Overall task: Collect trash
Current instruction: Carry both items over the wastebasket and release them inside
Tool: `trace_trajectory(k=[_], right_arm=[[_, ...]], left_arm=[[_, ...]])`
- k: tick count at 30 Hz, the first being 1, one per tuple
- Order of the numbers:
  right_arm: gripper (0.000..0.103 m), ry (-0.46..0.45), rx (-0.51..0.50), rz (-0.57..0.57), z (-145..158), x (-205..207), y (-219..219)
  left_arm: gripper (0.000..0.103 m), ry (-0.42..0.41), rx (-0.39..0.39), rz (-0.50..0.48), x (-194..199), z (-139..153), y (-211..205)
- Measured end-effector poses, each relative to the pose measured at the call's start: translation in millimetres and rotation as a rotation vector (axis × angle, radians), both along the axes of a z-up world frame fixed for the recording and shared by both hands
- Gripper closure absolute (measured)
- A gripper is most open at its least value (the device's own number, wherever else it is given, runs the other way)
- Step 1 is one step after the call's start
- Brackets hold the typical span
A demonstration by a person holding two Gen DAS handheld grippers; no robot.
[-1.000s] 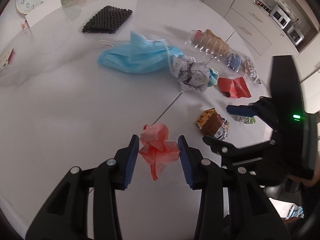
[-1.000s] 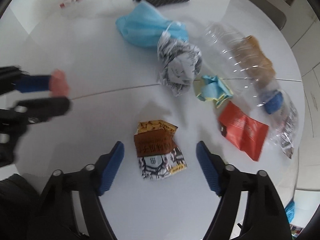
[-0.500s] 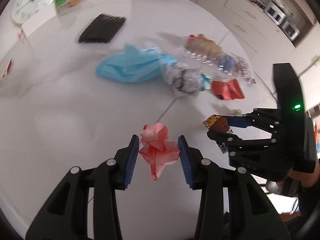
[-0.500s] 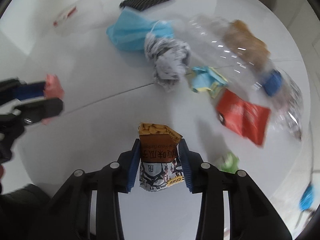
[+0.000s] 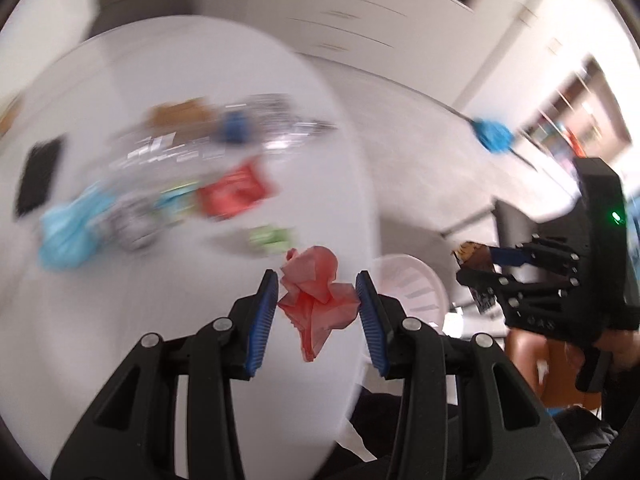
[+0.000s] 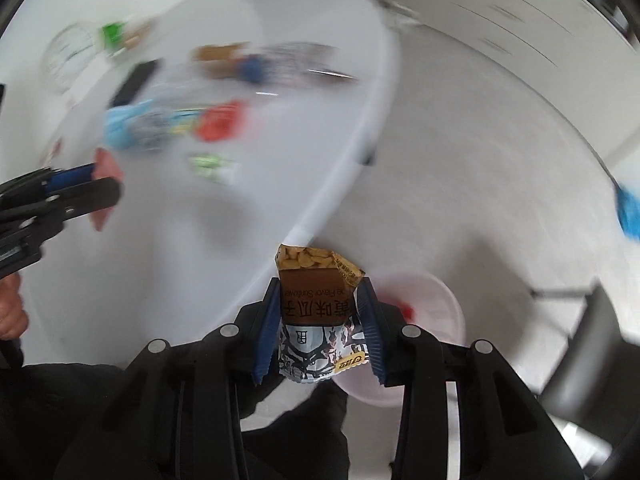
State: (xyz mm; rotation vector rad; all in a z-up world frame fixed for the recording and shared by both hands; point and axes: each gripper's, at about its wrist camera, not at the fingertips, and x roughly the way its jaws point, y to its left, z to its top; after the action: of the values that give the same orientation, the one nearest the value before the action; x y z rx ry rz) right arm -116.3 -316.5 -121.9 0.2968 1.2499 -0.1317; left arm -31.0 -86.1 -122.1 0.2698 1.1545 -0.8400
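With both jaws loaded, I'm hauling trash off the white worktop (image 5: 120, 344) toward the bin.
Left gripper (image 5: 317, 316) pinches crumpled pink paper (image 5: 316, 300), right gripper (image 6: 319, 316) pinches a brown snack packet (image 6: 316, 312); next, line up over the pale pink round bin (image 6: 436, 300) and let go.

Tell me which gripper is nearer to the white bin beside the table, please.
Right. The right gripper, holding the snack packet, hangs just over the white bin. The left gripper, holding pink paper, is over the table edge.

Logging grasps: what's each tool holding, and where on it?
Left tool: crumpled pink paper, pinched at its sides. Right tool: snack wrapper, clamped across its middle, top sticking out.
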Motion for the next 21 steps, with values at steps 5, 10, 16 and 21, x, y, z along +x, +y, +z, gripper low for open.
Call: trace_trajectory(k=[5, 10, 16, 21], right_arm=[[0.063, 0.011, 0.005, -0.138, -10, -47, -34], [0.062, 0.016, 0.018, -0.213, -18, -71, -56], [0.062, 0.025, 0.029, -0.257, -27, -89, -75], [0.061, 0.032, 0.035, -0.272, -31, -96, -82]], left_arm=[[0.063, 0.031, 0.013, -0.225, -37, -11, -74], [0.063, 0.095, 0.037, -0.378, -71, -29, -124], [0.061, 0.138, 0.063, -0.467, -105, -45, -158], [0.036, 0.117, 0.078, -0.454, -109, -45, -168]])
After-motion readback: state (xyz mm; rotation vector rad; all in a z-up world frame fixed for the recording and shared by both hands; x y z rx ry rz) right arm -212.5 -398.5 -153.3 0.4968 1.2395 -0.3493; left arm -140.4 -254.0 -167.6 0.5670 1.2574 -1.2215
